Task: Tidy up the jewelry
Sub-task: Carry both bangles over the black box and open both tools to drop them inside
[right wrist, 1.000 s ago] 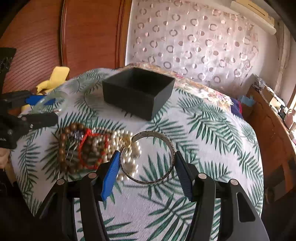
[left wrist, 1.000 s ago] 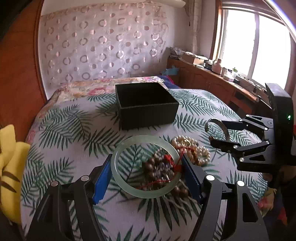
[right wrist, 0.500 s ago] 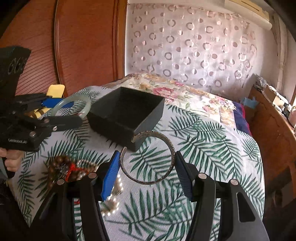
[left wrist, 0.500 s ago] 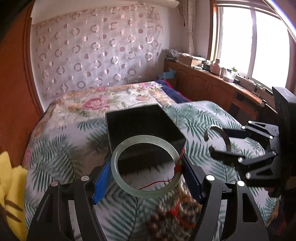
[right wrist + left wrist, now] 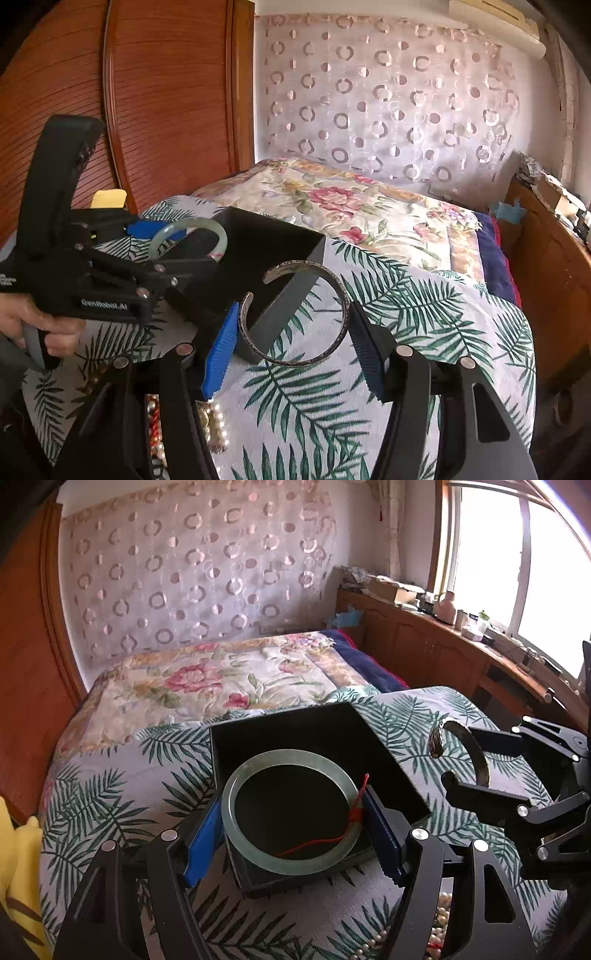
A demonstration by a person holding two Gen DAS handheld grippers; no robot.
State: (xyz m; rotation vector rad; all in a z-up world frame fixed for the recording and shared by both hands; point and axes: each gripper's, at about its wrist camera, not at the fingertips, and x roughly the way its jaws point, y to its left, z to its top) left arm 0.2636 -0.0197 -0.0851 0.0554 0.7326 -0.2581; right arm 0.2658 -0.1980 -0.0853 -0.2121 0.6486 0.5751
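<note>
My left gripper [image 5: 293,829] is shut on a pale green jade bangle [image 5: 251,853] with a red thread tied to it, and holds it over the open black box [image 5: 310,722] on the leaf-print bedspread. In the right wrist view that bangle [image 5: 218,230] hangs above the box [image 5: 291,295]. My right gripper [image 5: 291,341] is shut on an open silver cuff bracelet [image 5: 303,360], just right of the box's near corner. The cuff [image 5: 478,757] and the right gripper [image 5: 476,760] also show at the right edge of the left wrist view.
Pearl strands and wooden beads [image 5: 210,424] lie on the bedspread [image 5: 424,325] below my right gripper. A yellow soft toy [image 5: 18,867] sits at the bed's left edge. A wooden headboard wall [image 5: 147,92] and a cabinet [image 5: 424,646] under the window flank the bed. A hand [image 5: 44,328] holds the left gripper.
Both grippers lifted their bracelets off the pile and moved forward toward the black box. The jade bangle now hangs over the box; the cuff is beside its corner.
</note>
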